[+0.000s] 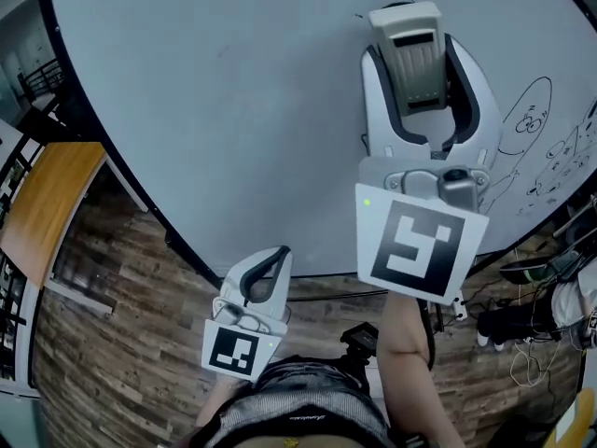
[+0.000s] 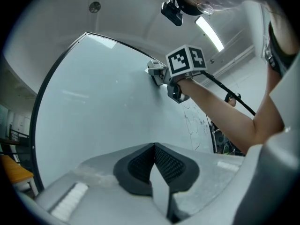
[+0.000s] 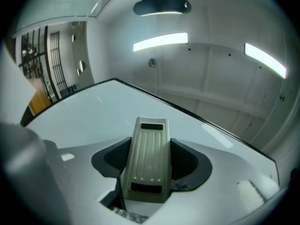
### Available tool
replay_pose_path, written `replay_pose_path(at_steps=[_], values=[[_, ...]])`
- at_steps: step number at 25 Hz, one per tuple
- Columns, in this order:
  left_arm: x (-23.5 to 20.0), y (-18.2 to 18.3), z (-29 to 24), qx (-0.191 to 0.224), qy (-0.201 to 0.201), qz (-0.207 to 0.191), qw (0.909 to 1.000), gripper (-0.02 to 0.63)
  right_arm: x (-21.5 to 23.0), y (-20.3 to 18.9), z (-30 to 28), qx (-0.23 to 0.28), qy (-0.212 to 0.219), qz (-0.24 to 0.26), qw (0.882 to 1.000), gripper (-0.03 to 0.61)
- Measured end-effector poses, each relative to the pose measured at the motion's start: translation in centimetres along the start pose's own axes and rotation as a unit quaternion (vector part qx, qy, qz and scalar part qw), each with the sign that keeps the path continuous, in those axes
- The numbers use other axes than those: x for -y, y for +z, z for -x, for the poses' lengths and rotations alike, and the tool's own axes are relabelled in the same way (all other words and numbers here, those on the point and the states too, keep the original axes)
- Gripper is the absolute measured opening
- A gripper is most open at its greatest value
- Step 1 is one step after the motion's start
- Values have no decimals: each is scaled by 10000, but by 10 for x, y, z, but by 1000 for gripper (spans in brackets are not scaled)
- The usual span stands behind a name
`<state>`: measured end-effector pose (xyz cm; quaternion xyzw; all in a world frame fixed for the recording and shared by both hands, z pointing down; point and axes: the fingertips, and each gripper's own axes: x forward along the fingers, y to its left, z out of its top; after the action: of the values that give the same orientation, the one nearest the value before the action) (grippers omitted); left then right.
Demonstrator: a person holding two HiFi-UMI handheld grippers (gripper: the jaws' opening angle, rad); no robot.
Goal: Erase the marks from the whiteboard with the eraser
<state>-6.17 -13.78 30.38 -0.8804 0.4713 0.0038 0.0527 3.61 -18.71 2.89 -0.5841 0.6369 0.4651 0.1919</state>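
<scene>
The right gripper (image 1: 422, 73) has its jaws clamped on a grey-beige ribbed plastic eraser (image 1: 410, 40), held against the large white whiteboard (image 1: 215, 110), left of black cartoon doodles (image 1: 530, 119). The left gripper (image 1: 269, 271) hangs low, jaws closed together, empty.

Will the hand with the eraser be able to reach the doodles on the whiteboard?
Probably yes. The right gripper holds the eraser up at the whiteboard, and the doodles are on the same board to its right, with nothing in between.
</scene>
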Motion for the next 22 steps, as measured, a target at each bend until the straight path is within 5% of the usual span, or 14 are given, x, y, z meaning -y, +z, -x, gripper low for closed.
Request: replay_pose_path(at_steps=[5, 12, 22], values=[[10, 9, 3, 72, -44, -99, 9999, 5, -30, -9, 7, -575, 488, 4, 9972, 265], [2, -13, 34, 105, 426, -74, 9990, 5, -70, -27, 24, -1340, 1079, 39, 9851, 265], [5, -61, 57, -457, 661, 131, 9967, 4, -123, -125, 157, -2453, 1190, -292, 9617, 267]])
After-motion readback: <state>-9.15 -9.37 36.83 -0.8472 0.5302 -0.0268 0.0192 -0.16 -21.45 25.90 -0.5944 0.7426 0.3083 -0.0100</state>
